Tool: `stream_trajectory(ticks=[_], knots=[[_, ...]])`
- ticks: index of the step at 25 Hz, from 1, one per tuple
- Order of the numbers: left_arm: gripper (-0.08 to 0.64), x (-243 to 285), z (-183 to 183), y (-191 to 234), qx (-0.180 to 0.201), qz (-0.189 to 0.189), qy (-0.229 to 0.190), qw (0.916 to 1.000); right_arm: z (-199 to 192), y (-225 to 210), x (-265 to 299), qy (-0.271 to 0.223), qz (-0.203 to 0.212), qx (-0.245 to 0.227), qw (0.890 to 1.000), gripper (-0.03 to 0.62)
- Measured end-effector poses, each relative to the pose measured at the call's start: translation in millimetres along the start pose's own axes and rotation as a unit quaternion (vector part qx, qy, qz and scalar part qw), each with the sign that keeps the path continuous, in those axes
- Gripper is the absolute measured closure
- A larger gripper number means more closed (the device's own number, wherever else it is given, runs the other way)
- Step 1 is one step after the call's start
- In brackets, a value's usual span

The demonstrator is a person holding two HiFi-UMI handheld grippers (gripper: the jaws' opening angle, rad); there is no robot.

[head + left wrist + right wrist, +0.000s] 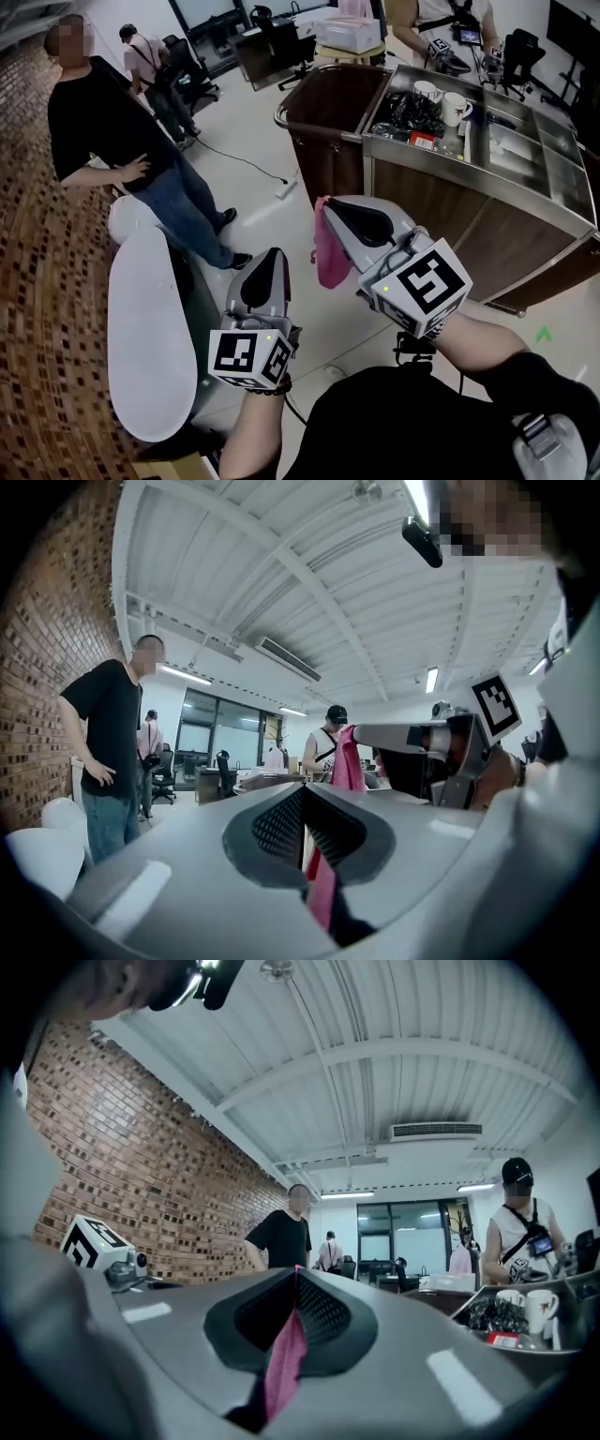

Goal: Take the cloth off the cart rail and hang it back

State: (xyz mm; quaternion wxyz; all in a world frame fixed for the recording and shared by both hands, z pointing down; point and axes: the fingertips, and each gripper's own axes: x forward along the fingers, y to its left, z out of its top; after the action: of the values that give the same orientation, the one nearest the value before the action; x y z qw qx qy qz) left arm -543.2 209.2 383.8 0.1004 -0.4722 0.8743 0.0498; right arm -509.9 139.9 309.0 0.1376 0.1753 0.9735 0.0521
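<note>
Two grippers: left hand-held gripper (272, 253) and right hand-held gripper (328, 202). One pink cloth (330, 255). One cart (441, 192). Two white mugs on it: near mug (457, 107), far mug (427, 91). Three bystanders: person in black (98, 122), person behind (148, 64), person past the cart (441, 21).

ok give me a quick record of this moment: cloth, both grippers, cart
cloth: pink cloth, hanging free, clear of the cart
right gripper: shut on the cloth's top edge
left gripper: jaws together, nothing held
cart: ahead and to the right
rail: bare at the cart's near end
on cart: two mugs
bystander: person in black shirt, at left
</note>
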Motion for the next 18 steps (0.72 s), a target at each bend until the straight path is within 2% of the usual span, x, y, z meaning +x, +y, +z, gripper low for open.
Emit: stream_trajectory(ticks=[4,11,15,18], knots=[[0.557,-5.4,11.1,40.1,0.000,-0.033,-0.002,0.9995,0.3,14.1,36.0,0.010,-0.033,-0.006,0.999,0.588],[0.557,-2.2,12.4,83.7,-0.014,-0.058,-0.005,0.9982,6.5,20.9,75.7,0.007,-0.063,-0.026,0.998,0.588],[0.557,10.2,7.1,101.4,-0.024,-0.066,-0.004,0.9975,-4.0,16.5,89.7,0.043,-0.081,0.003,0.996,0.588],[0.557,27.9,-1.2,110.7,-0.027,-0.074,-0.001,0.9969,-3.5,-3.2,100.7,0.016,-0.090,-0.019,0.996,0.588]])
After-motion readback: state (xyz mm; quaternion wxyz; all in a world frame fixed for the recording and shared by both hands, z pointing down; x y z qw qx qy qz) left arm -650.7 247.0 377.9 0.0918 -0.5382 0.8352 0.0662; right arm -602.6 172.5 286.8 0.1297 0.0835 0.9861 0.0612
